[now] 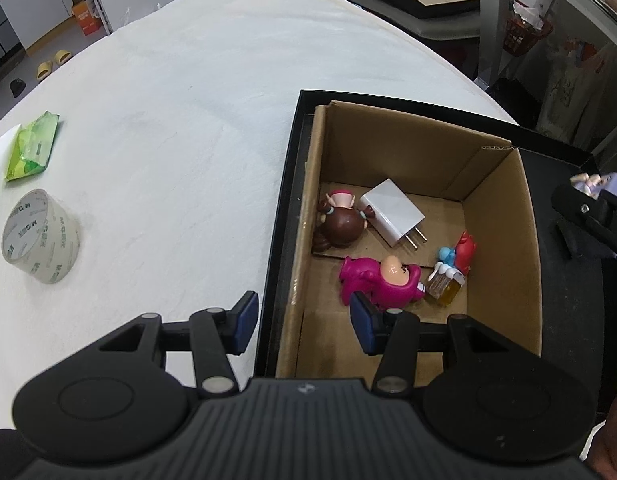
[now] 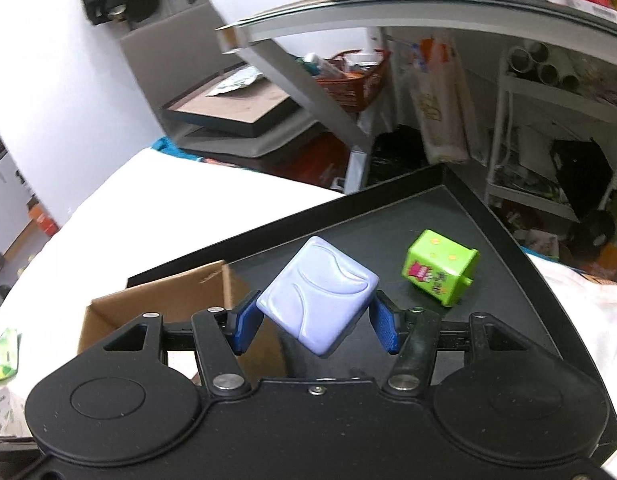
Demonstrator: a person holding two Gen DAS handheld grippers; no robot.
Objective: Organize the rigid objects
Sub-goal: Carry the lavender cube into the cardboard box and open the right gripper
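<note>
A cardboard box stands in a black tray and holds a brown-haired doll, a white charger, a pink figure and a small red-and-blue figure. My left gripper is open and empty over the box's near left wall. My right gripper is shut on a lavender square case, held above the tray beside the box. A green cube toy lies on the tray floor. The right gripper also shows in the left wrist view.
A roll of clear tape and a green wipes pack lie on the white table at the left. Shelving, a grey table leg and clutter stand beyond the table's far edge.
</note>
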